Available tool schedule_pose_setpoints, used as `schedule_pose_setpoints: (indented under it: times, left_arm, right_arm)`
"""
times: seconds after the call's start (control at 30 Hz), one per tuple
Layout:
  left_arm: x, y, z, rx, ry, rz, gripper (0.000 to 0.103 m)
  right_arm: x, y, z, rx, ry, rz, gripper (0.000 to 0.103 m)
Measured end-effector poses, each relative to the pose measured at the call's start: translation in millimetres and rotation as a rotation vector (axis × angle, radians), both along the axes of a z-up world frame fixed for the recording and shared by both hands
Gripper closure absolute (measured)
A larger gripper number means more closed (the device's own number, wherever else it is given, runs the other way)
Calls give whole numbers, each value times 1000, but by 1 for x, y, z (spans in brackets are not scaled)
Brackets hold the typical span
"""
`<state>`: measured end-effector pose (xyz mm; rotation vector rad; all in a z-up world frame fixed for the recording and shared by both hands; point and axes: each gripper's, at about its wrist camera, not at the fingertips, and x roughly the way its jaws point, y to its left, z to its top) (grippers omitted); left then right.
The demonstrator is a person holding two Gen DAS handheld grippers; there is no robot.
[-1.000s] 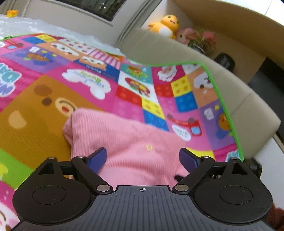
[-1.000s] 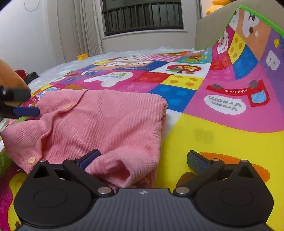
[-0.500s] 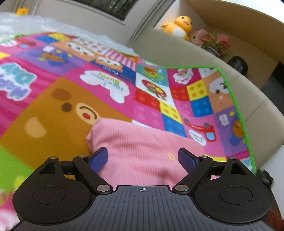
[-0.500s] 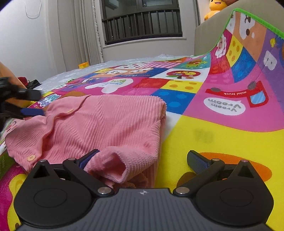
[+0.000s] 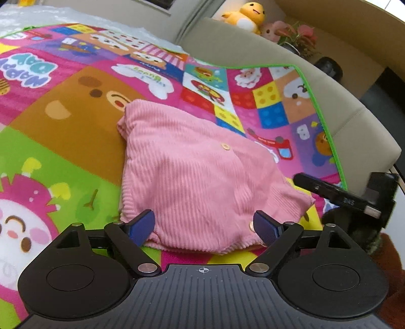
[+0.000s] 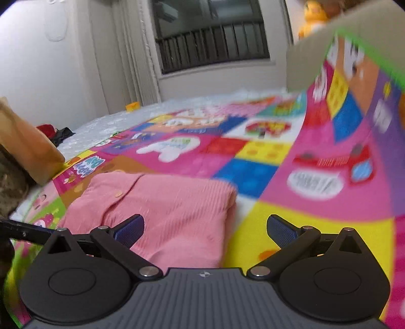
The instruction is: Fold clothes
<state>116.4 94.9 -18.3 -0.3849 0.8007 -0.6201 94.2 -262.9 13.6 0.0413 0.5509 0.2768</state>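
the left tongs (image 5: 203, 225) are seen spread wide, nothing pinched, with the near hem of the pink garment (image 5: 202, 182) lying between the blue pads (image 5: 141, 226). the right tongs (image 6: 205, 231) are likewise spread and empty, one pad over the garment's near edge and the other over the yellow patch of the play mat (image 6: 303, 227).

the pink garment is shown as a ribbed, corduroy-like piece folded into a rough rectangle, with small pale buttons (image 5: 224, 146) along a placket. it is laid flat on the mat, toward the green-bordered edge that climbs the beige sofa (image 5: 278, 55), its near hem toward the mat's near edge.

in the left wrist view the right tool (image 5: 341, 193) is seen at the garment's right corner, and a yellow plush toy (image 5: 249, 14) and a potted plant (image 5: 298, 38) are shown behind the sofa back. in the right wrist view, which is blurred, a barred window (image 6: 212, 35), white bubble wrap (image 6: 106, 126) past the mat's far edge and an orange sleeve (image 6: 27, 146) at the left are shown instead.
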Motion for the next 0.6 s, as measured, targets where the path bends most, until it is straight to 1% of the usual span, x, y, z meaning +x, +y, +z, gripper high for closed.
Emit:
schedule_pose_setpoints:
  times: [0.07, 0.1, 0.17, 0.27, 0.33, 0.4, 0.43, 0.5, 0.53, 0.57, 0.6]
  left_arm:
    - [-2, 0, 3, 4, -1, 16, 12]
    - [-4, 0, 5, 5, -1, 24, 12]
    - [-12, 3, 14, -18, -14, 38, 10]
    - [-28, 8, 24, -89, -19, 27, 8]
    - [-31, 11, 20, -185, 42, 13, 8]
    - [-28, 9, 8, -275, 118, 7, 8]
    - [-23, 7, 0, -303, 154, 16, 8]
    - [-15, 1, -11, -325, 187, 33, 9]
    - [-11, -2, -14, -321, 189, 38, 12]
    - [-5, -6, -16, -297, 190, 51, 14]
    - [0, -8, -18, -272, 190, 61, 20]
  right_arm:
    - [0, 9, -18, -155, 47, 3, 0]
    - [-1, 12, -27, -195, 63, -1, 0]
    - [-4, 9, -36, -164, 60, -13, 0]
    - [2, 0, -23, -108, 73, 0, 0]
    - [7, -5, -6, -73, 30, 24, 0]
    - [20, -8, 11, -45, -8, 49, 0]
    - [30, -8, 17, -45, -23, 49, 0]
    - [54, -3, 20, -60, -43, 55, 0]
    - [66, -1, 19, -69, -46, 53, 0]
    - [80, 1, 16, -81, -42, 41, 1]
    - [93, 3, 11, -97, -37, 29, 8]
